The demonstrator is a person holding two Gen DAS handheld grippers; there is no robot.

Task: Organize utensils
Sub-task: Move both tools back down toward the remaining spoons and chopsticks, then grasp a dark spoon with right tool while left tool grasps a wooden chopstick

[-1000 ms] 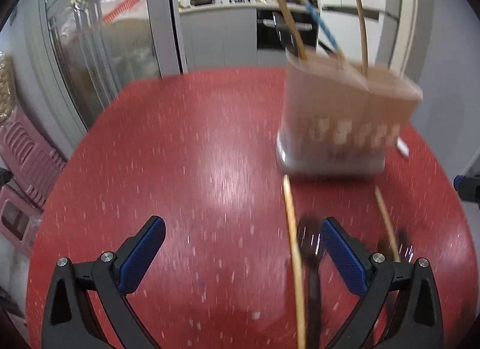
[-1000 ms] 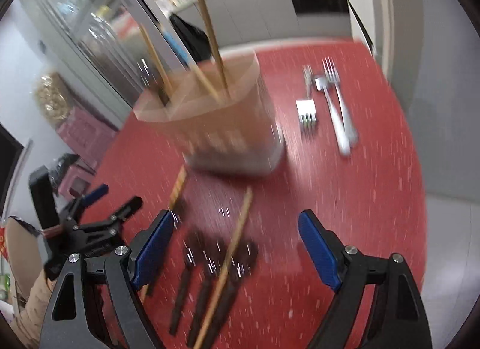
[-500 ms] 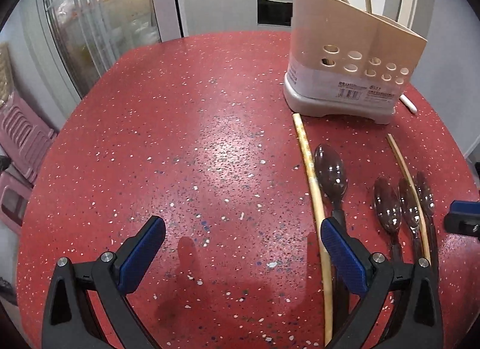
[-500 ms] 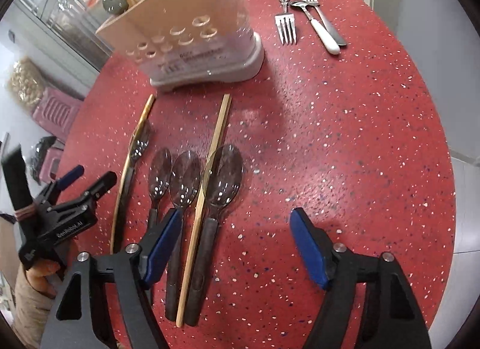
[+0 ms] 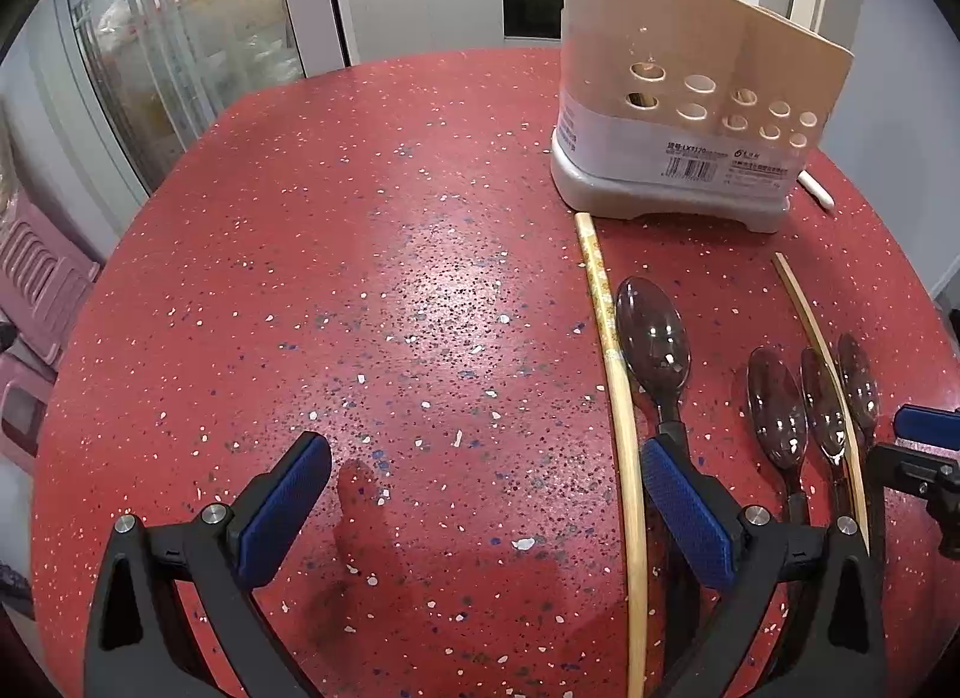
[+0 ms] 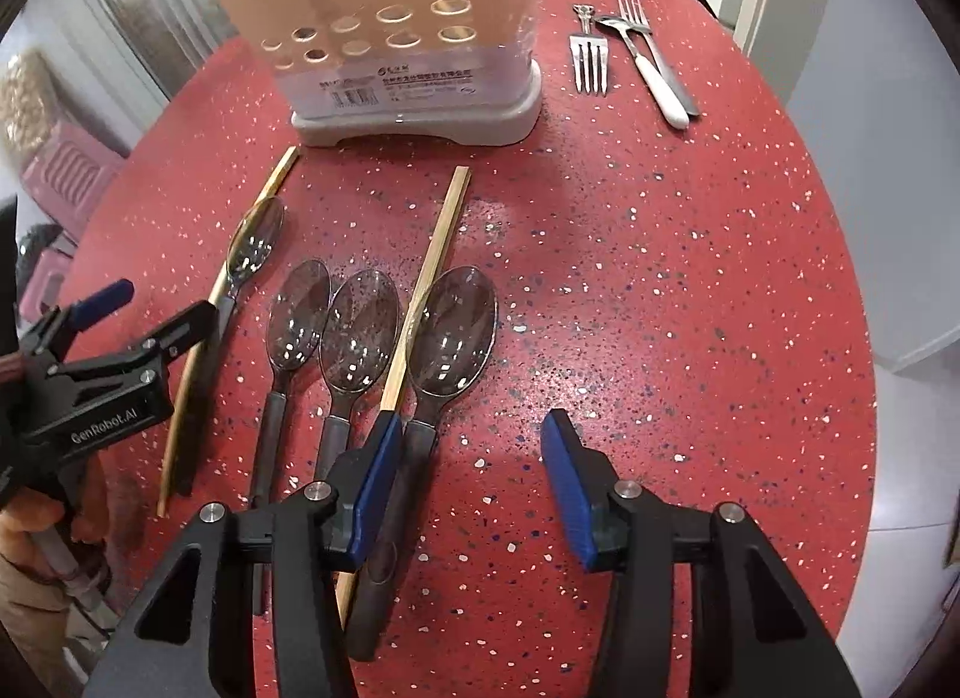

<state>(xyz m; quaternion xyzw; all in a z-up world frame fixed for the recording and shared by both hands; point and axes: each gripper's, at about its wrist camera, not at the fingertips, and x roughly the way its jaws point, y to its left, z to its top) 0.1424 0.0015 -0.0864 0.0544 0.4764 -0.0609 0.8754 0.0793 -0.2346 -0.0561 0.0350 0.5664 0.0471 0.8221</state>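
Note:
A beige utensil holder [image 5: 690, 116] [image 6: 408, 44] stands on the red table with a few utensils in it. Several dark clear spoons [image 6: 450, 332] [image 5: 654, 332] and two wooden chopsticks [image 6: 426, 284] [image 5: 618, 398] lie in front of it. My left gripper [image 5: 486, 488] is open and empty, low over bare table left of the leftmost chopstick; it also shows in the right wrist view [image 6: 162, 317]. My right gripper [image 6: 474, 476] is open and empty, its left finger over the rightmost spoon's handle.
Metal forks [image 6: 591, 56] and a white-handled utensil [image 6: 660, 86] lie right of the holder. The table's round edge [image 6: 864, 338] drops off at the right. Glass doors [image 5: 180, 62] and pink stools [image 5: 36, 272] stand at the left.
Both grippers have dropped lower and closer to the table and steadied; the spoons and chopsticks now sit nearer. The right gripper's jaws have narrowed a little.

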